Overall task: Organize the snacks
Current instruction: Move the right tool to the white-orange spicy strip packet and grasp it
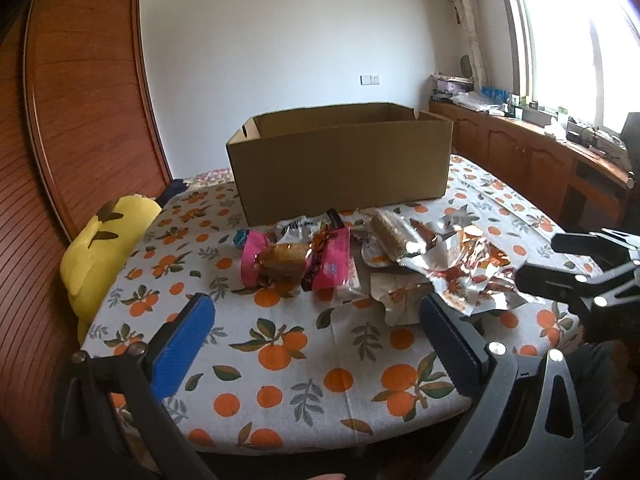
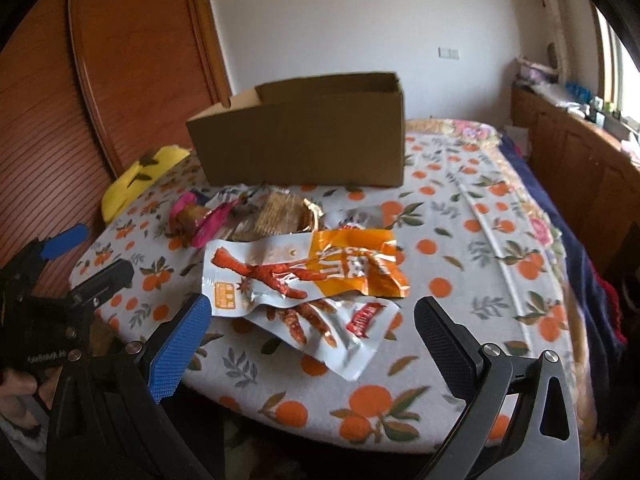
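Both my tools, left tool (image 1: 316, 326) and right tool (image 2: 312, 326), hang released over crinkled foil snack packets (image 2: 304, 276) before the open brown cardboard box (image 1: 340, 164).

Boxes: we count one cardboard box (image 1: 340, 164).
Snack packets: we count about six in the pile (image 2: 304, 276).
Yellow cushions: we see one (image 1: 102, 248).

Snack packets (image 1: 360, 264) on bedspread (image 1: 304, 360), before cardboard box (image 1: 340, 164).
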Motion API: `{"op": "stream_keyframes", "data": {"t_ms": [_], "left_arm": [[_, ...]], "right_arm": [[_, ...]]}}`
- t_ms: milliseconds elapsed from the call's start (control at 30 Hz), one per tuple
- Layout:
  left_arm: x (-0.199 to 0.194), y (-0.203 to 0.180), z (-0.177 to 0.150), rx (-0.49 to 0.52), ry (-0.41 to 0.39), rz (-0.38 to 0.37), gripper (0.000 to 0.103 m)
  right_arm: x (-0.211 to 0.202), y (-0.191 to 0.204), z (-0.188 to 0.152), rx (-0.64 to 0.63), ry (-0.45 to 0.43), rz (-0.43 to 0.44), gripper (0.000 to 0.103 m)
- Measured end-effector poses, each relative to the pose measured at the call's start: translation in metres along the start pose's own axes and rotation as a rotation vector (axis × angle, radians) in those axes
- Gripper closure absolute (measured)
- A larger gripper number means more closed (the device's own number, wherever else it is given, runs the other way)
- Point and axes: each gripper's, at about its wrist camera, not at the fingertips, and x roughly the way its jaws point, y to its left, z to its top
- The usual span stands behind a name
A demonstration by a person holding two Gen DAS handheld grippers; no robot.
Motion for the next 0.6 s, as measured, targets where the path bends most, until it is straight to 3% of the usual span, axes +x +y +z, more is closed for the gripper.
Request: {"op": "stream_keyframes", "data": {"t_ms": [433,533,600], "left_arm": [[0.019,0.03,-0.016,-0.075,0.038,0.026,0.001],[0.02,0.036,-0.019,-0.084,0.041,0.031,0.001],[0.02,0.04,-0.02,-0.094,0.043,0.032,0.001]], "right_arm": [[0.035,0.044,0.0,-0.179,0.022,0.064,0.003],[0.038,0.058,-0.006,-0.275,0.002,0.028,0.014],[0.04,0.066,-0.01,-0.339,-0.001,-0.005,0.028]]}}
